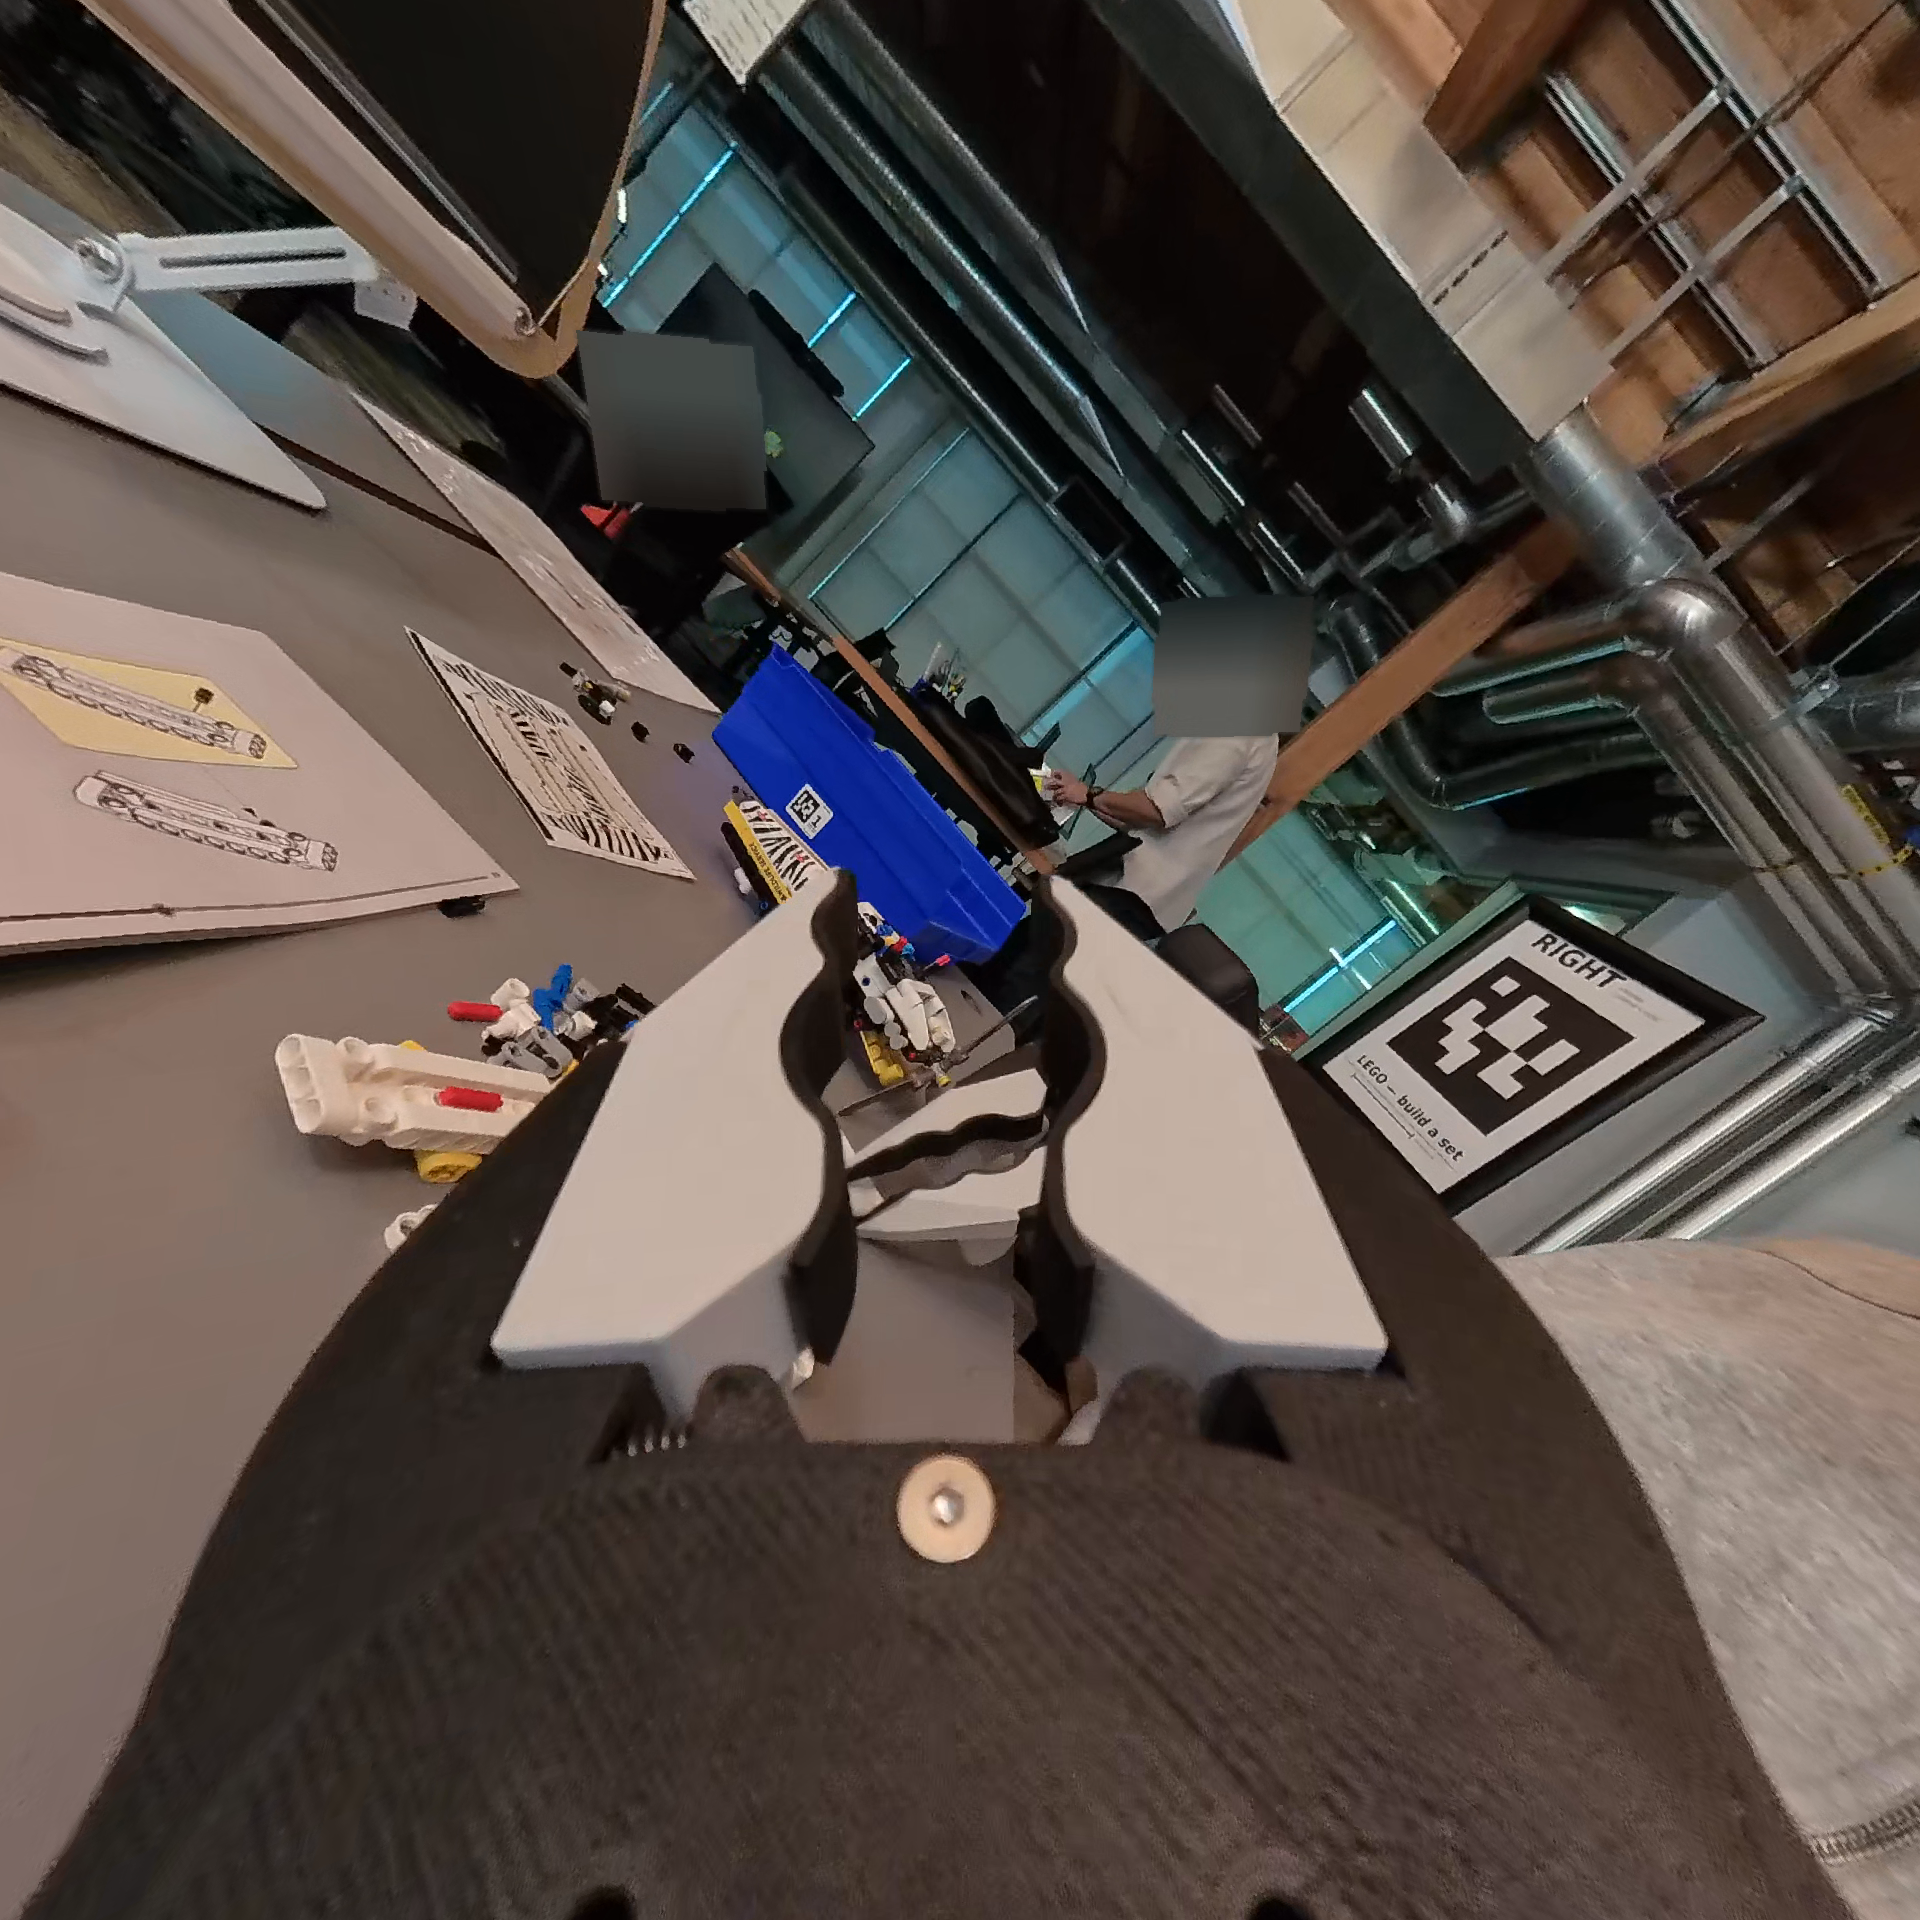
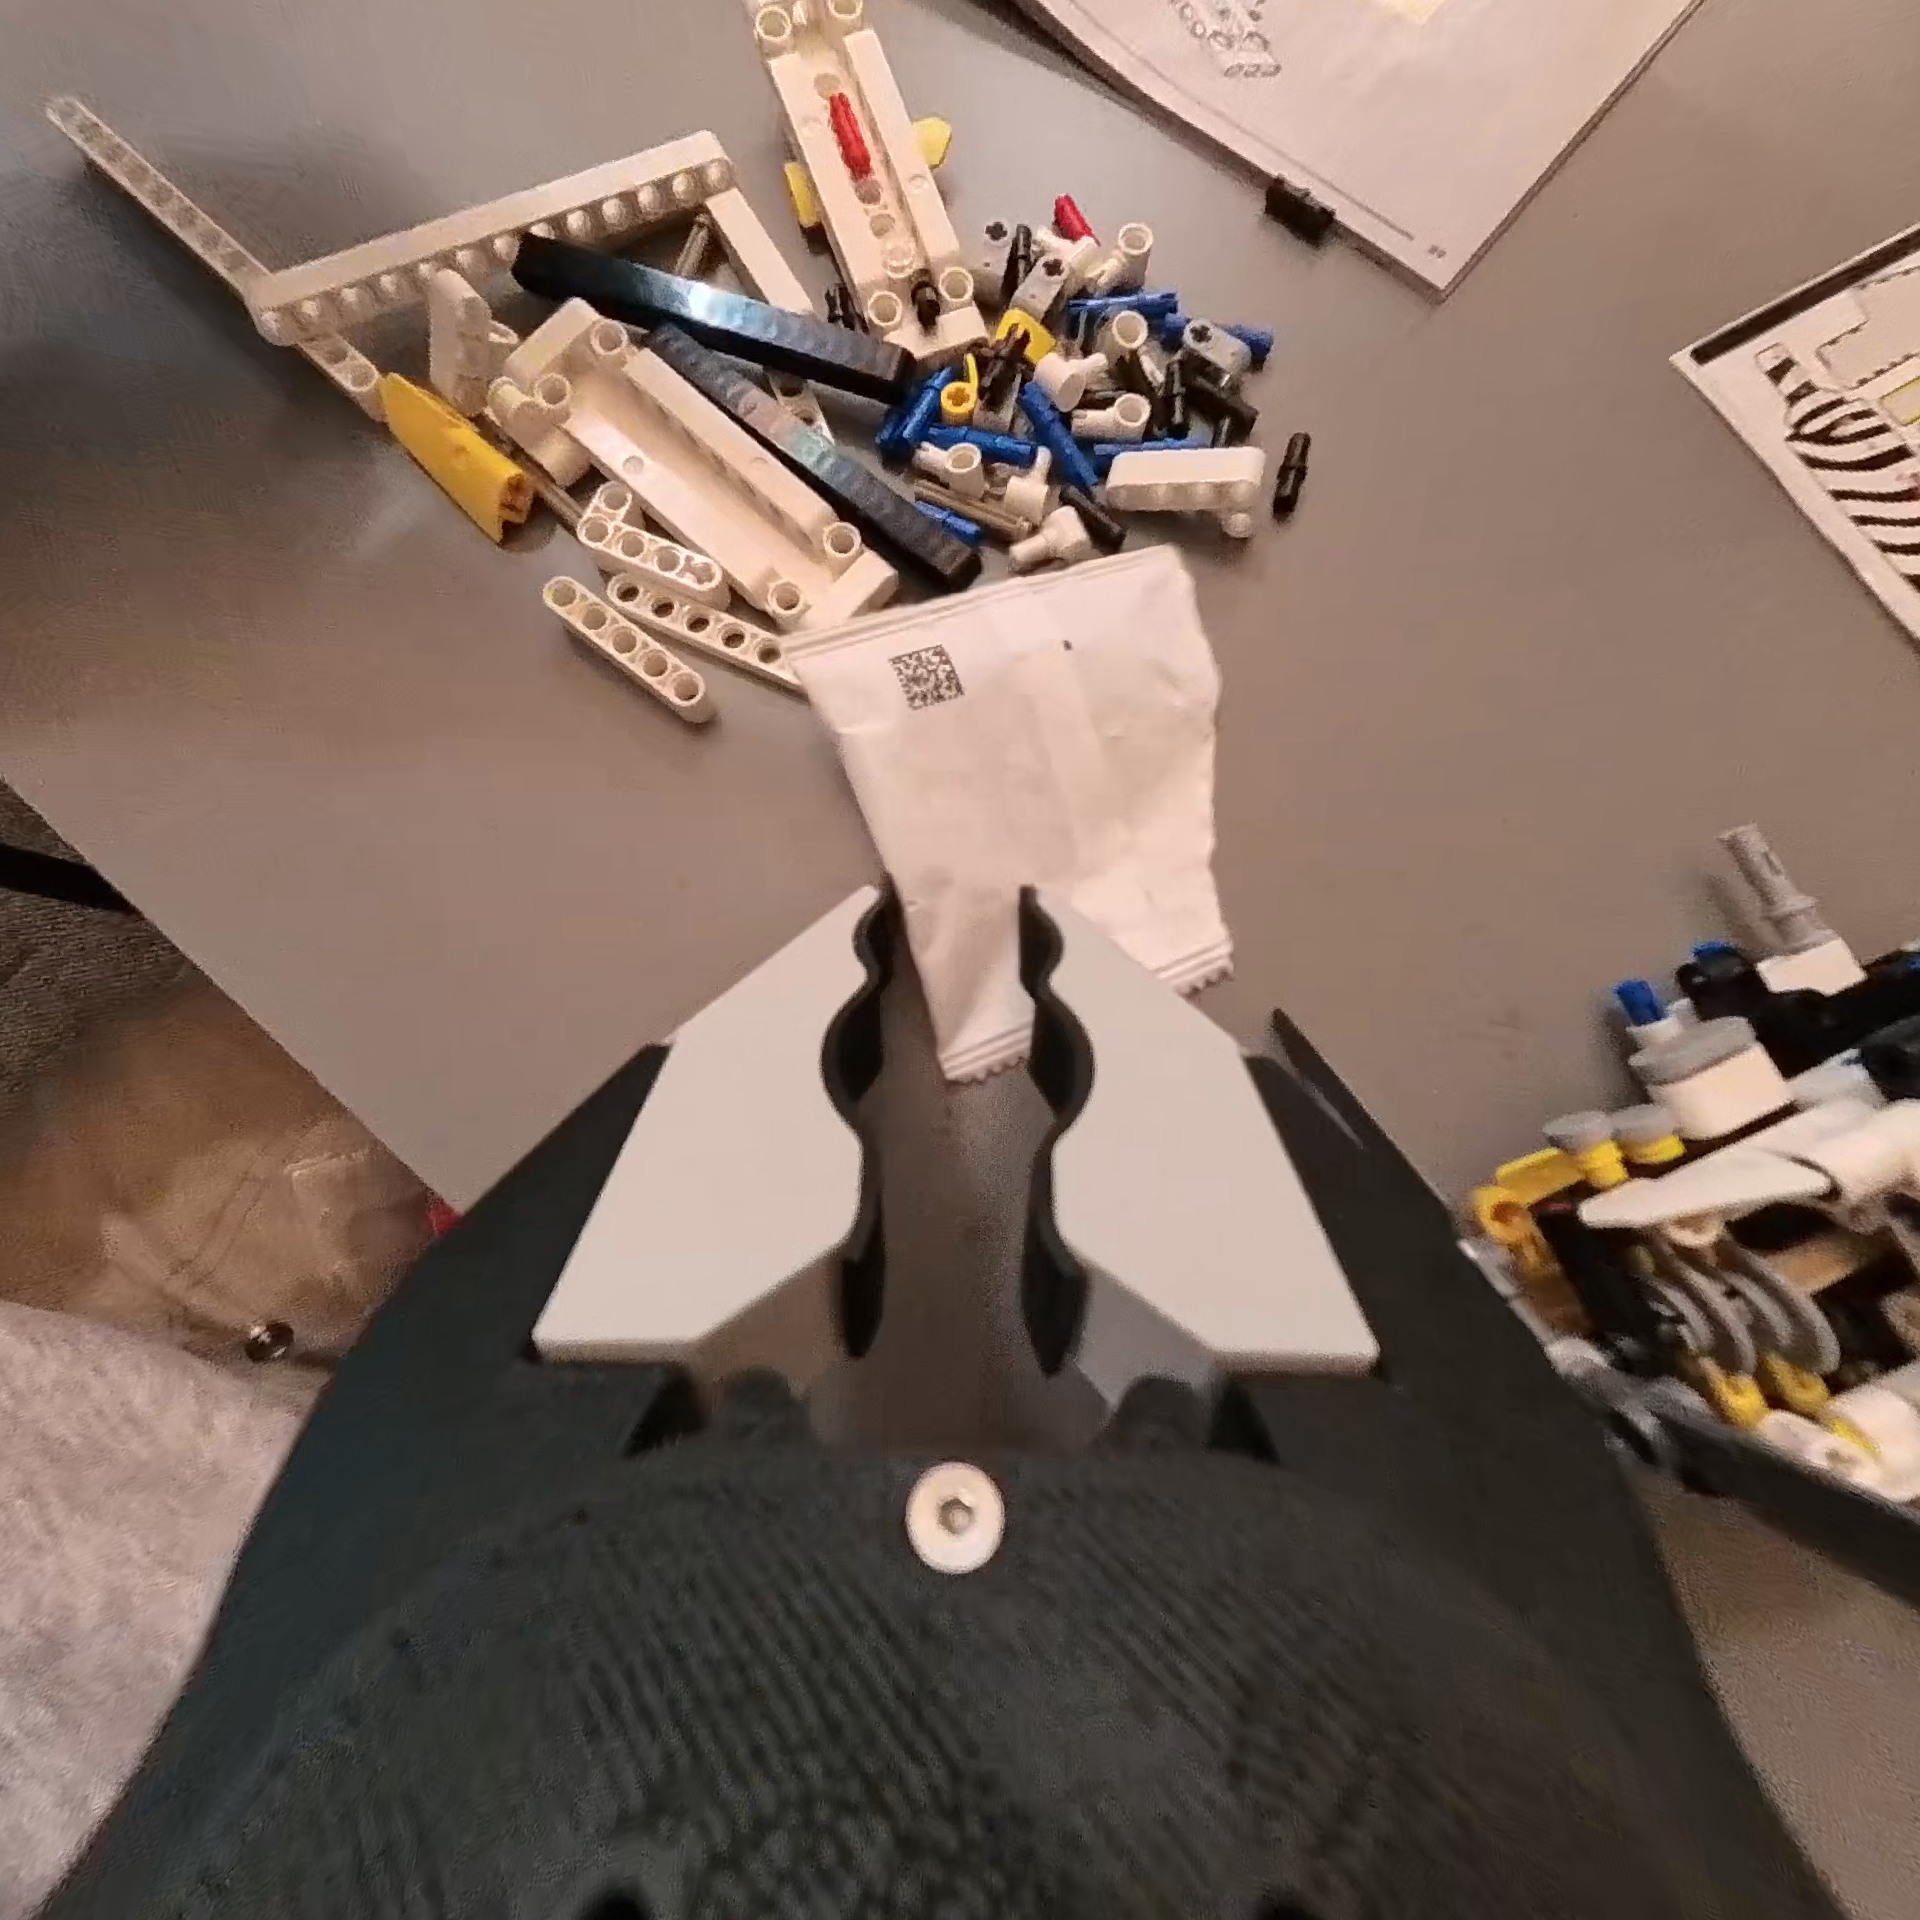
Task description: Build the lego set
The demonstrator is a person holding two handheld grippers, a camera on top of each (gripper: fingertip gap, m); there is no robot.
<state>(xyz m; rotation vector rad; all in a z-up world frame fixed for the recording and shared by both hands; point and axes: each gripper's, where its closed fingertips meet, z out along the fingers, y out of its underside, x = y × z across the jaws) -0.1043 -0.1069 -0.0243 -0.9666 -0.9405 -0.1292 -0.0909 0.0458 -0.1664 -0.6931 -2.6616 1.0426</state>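
Over a grey table [image 2: 1455,675]: right gripper [image 2: 951,904] pinching a white paper bag [image 2: 1018,758], left gripper [image 1: 940,894] gaping narrowly on nothing, loose lego pieces [image 2: 1039,416] spilling just beyond the bag, instruction booklet [image 2: 1351,114] lying farther off.

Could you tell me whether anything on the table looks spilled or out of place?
Loose pieces lie in a heap at the mouth of a white paper bag, which hangs between the right gripper fingers. That looks like deliberate emptying; nothing else stands out.
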